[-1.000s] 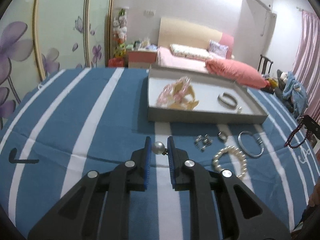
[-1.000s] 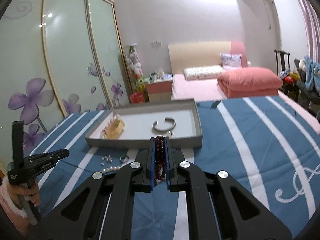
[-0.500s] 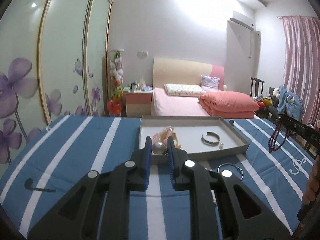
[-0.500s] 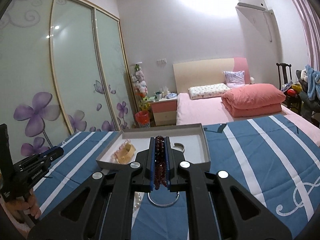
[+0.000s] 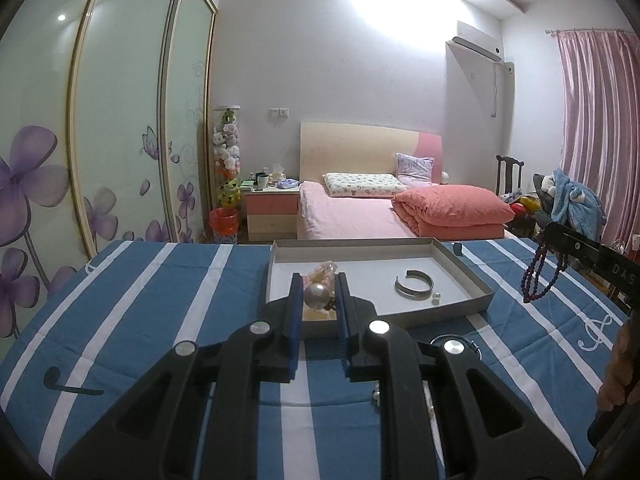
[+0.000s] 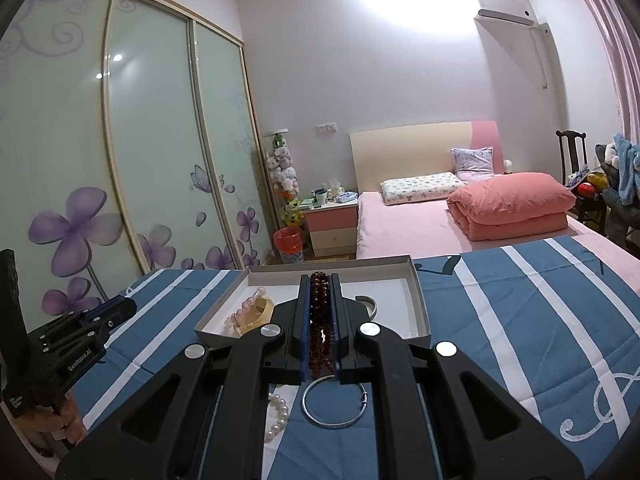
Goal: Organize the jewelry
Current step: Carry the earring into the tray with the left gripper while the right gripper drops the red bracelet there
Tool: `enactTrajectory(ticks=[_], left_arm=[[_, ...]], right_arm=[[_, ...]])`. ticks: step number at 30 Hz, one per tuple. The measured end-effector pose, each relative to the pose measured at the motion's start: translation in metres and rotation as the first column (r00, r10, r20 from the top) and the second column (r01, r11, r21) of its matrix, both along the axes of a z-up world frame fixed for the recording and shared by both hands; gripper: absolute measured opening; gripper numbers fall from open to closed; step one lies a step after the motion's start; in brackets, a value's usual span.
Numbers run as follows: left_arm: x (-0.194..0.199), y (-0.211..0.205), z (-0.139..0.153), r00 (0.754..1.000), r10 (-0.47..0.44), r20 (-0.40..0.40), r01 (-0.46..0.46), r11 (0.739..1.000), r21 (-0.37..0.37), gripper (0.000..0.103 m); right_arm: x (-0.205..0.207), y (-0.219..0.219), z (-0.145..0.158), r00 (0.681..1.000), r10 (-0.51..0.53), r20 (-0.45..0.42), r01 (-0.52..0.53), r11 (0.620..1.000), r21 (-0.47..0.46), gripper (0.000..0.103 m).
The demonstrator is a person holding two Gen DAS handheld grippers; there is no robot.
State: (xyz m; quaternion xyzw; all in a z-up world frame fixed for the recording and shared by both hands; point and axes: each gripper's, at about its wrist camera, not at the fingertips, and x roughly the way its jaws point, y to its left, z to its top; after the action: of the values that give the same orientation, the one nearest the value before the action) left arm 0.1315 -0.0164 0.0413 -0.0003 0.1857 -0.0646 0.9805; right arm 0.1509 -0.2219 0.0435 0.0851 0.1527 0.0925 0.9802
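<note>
Since a second ago, my left claw (image 5: 318, 300) has lifted the pearl earring (image 5: 316, 295) off the blue striped counter (image 5: 160, 304) and brought it up in front of the grey tray (image 5: 460, 266), while my right claw (image 6: 320, 320) has barely shifted. Left pads pinch the pearl between them; right pads are pressed together on the dark red bead strand (image 6: 320, 316), which hangs in loops below the tips, as the left view shows. Already in the tray lie a silver cuff (image 5: 414, 286), a small pearl piece (image 5: 436, 299) just beside it, and pink beads with a yellowish piece (image 6: 252, 312) at the near left. A silver bangle (image 6: 334, 402) and a white pearl bracelet (image 6: 278, 412) wait on the counter in front of the tray. To place the earring well, I judge I should carry it past the near wall, lower it over bare tray floor between the pink beads and the cuff, and only then ease the pads apart, since a round pearl may roll. I would set the strand down afterwards, letting its loops settle first so it does not snag the cuff.
</note>
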Motion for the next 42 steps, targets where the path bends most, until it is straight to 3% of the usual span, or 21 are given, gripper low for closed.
enactTrajectory(ticks=[10,21,33,42], left_arm=[[0.009,-0.002,-0.002,1.0,-0.006,0.002,0.006,1.0,-0.001,0.016],[0.074,-0.006,-0.008,0.998,-0.01,-0.055,0.007,0.998,-0.056,0.016],[0.143,-0.029,-0.023,0.995,-0.029,-0.096,0.024,0.998,-0.053,0.016],[0.181,-0.04,-0.046,0.987,-0.054,-0.15,0.045,0.997,-0.066,0.016]], right_arm=[[0.011,0.009,0.003,1.0,0.006,0.007,-0.006,1.0,-0.003,0.009],[0.057,0.009,0.002,1.0,0.003,-0.013,-0.002,1.0,0.027,0.009],[0.124,0.015,-0.024,0.993,0.016,-0.116,-0.014,1.0,0.018,0.009],[0.148,0.016,-0.045,0.982,0.028,-0.185,-0.026,1.0,0.015,0.009]])
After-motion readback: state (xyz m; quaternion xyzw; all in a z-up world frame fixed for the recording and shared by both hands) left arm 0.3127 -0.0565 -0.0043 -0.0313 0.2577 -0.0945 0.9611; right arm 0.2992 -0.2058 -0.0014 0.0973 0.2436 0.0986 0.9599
